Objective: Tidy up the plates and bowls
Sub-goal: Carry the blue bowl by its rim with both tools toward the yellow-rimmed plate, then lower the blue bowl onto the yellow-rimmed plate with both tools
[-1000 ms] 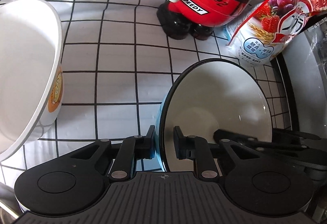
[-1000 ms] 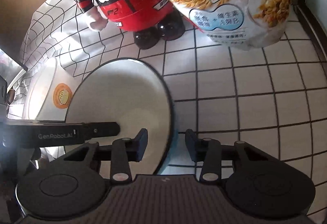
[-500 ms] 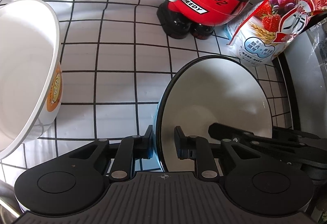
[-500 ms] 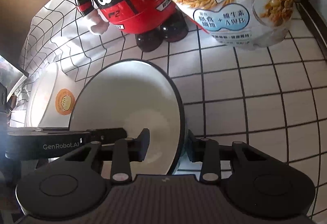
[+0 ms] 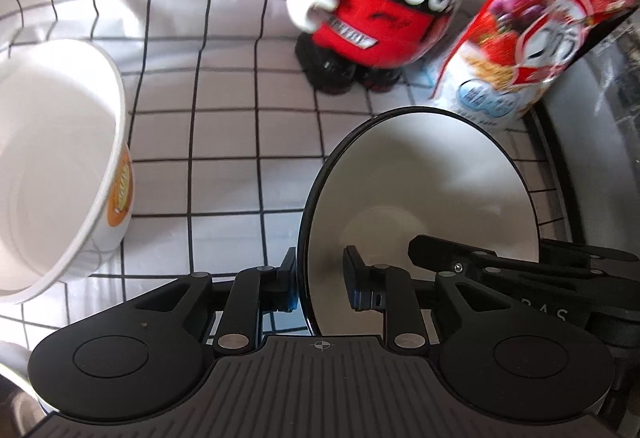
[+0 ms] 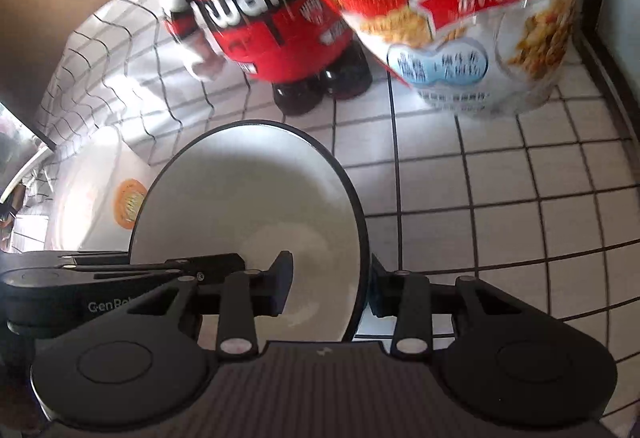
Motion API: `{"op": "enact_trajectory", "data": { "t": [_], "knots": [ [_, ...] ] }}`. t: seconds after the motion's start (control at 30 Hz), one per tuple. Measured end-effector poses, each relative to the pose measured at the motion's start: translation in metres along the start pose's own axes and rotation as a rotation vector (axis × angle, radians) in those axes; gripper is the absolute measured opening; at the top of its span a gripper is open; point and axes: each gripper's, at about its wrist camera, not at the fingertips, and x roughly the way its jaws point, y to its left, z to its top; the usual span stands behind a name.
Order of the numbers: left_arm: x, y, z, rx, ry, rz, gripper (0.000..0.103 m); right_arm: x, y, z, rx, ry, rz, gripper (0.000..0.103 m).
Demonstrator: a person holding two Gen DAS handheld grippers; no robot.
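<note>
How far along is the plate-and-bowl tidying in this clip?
Nothing looks stacked yet. In hand: the black-rimmed white bowl sits between both grippers. The left hand-held gripper straddles its rim with jaws opening, the inner pad clear of the wall; the right hand-held gripper straddles the opposite rim, also with a gap. Left: the white bowl with an orange label stands apart on the checked cloth.

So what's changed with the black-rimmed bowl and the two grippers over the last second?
The left gripper has let go: its jaws are opening, and a gap now shows between its inner finger and the black-rimmed bowl. The right gripper straddles the opposite rim as before. The large white bowl, red mascot bottle and cereal bag haven't moved.
</note>
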Motion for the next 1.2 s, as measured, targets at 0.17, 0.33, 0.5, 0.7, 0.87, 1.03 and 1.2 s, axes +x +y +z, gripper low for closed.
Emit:
{"op": "enact_trajectory", "data": {
  "t": [0.17,0.33,0.5,0.7,0.87,1.03,1.2],
  "knots": [
    [-0.029,-0.005,-0.007,0.020,-0.044,-0.004,0.026,-0.027,0.014,-0.007,-0.024,-0.039,0.004,0.039],
    [-0.062,-0.008,-0.020,0.042,-0.081,0.007,0.026,-0.054,0.031,-0.022,-0.038,-0.070,0.028,0.039],
    [-0.098,-0.006,-0.044,0.066,-0.106,-0.007,0.024,-0.081,0.055,-0.042,-0.093,-0.084,0.031,0.039],
    [-0.115,-0.003,-0.084,0.090,-0.065,-0.019,0.024,-0.090,0.065,-0.075,-0.116,-0.038,0.032,0.039],
    [-0.113,-0.002,-0.119,0.116,-0.022,-0.038,0.024,-0.088,0.063,-0.103,-0.112,0.012,0.021,0.039],
    [-0.095,-0.003,-0.135,0.145,0.031,-0.015,0.024,-0.071,0.058,-0.117,-0.092,0.067,-0.001,0.039],
    [-0.087,0.001,-0.140,0.147,0.037,-0.010,0.023,-0.060,0.060,-0.124,-0.093,0.081,-0.030,0.039]
  ]
}}
